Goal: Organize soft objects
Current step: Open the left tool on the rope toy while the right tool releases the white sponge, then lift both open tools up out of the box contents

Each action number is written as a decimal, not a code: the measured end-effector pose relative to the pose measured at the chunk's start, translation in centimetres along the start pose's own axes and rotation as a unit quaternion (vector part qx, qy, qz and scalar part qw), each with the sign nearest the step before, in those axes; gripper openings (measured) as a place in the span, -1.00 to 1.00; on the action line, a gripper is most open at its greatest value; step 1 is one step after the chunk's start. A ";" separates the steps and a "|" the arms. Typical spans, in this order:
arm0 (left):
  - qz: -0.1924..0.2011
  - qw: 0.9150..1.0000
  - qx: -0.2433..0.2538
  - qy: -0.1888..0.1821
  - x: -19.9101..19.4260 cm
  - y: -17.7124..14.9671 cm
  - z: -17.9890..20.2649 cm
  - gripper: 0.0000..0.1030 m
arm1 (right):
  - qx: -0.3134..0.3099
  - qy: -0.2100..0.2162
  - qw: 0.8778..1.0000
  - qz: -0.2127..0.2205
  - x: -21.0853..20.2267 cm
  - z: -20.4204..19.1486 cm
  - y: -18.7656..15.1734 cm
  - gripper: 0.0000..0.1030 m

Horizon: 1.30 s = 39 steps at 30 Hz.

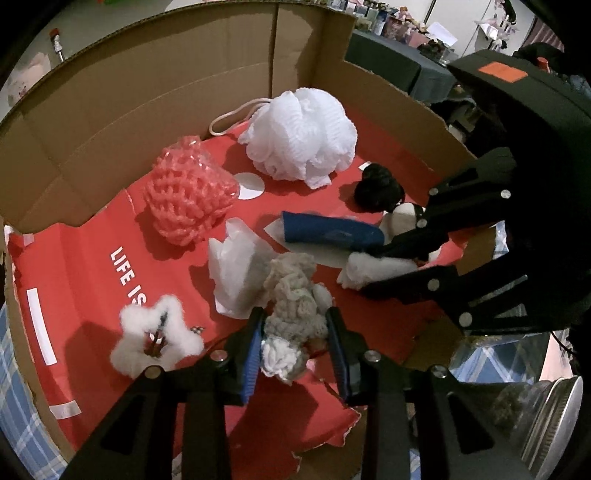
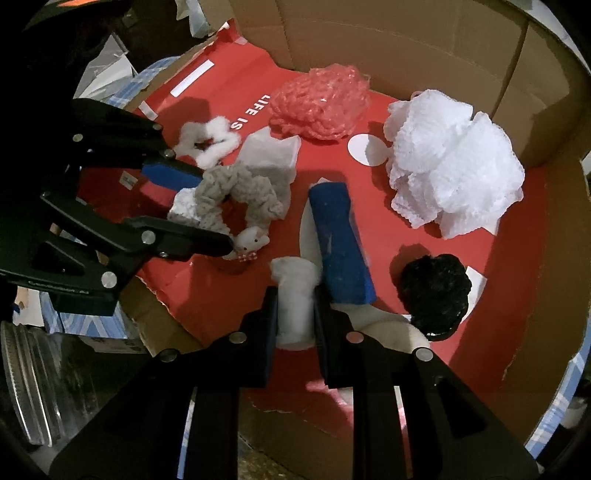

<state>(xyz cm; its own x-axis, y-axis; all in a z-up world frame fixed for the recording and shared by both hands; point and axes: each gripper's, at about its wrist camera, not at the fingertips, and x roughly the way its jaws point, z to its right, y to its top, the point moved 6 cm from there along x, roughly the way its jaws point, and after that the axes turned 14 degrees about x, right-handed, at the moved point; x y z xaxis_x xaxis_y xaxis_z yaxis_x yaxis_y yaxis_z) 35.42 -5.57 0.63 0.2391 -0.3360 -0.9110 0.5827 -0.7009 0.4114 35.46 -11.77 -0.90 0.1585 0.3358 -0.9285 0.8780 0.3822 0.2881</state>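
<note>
Scrunchie (image 1: pixel 295 306) sitting between left gripper (image 1: pixel 297 345) jaws, loosened, pads barely touching. Right gripper (image 2: pixel 295 314) clenching white fluffy roll (image 2: pixel 295 295). Advising: lowering onto red liner (image 1: pixel 92 266), clearing blue sponge (image 2: pixel 341 243), before releasing.

Brown corrugated cardboard box walls (image 1: pixel 155 122) ring scene from 9 through 2 o'clock in left wrist view. Red printed sheet (image 1: pixel 92 266) lines box floor, white lettering "LIFE IS" partly readable. Blue-and-white plaid cloth (image 1: pixel 14 398) under box at 8 o'clock. Dark-covered table (image 1: pixel 388 66) at 1 o'clock, crowded with small, blurred items. Pale floor (image 1: pixel 122 26) at 11 o'clock. Ribbed metal lids (image 1: pixel 557 424) at 4 o'clock. Light dim, shadows hard.
</note>
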 end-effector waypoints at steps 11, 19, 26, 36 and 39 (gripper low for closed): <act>-0.001 1.000 -0.001 0.003 0.4 -0.3 0.2 -0.25 | -0.012 -0.009 1.000 -0.002 0.6 -1.7 0.0 -0.64; 0.004 1.000 -0.003 0.007 0.4 -0.3 0.0 -0.07 | -0.015 -0.014 1.000 0.000 0.6 -1.7 -0.1 -0.60; 0.018 1.000 -0.015 0.017 -1.0 -0.6 -0.2 0.14 | -0.009 -0.020 1.000 0.005 0.5 -1.4 -0.2 -0.59; 0.040 0.997 -0.039 0.044 -4.0 -1.9 -0.2 0.38 | -0.004 -0.026 1.000 0.017 -0.7 -1.5 -0.6 0.25; 0.049 0.996 -0.048 0.059 -5.2 -2.3 -0.4 0.41 | 0.003 -0.029 0.999 0.032 -1.7 -1.5 -0.5 0.26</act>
<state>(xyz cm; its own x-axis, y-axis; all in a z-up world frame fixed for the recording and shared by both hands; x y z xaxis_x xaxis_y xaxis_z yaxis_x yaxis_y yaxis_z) 33.10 -1.96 4.45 0.3852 -0.3204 -0.8654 0.6223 -0.6024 0.4999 34.06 -11.26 0.84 0.2399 0.3090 -0.9203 0.8677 0.3568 0.3460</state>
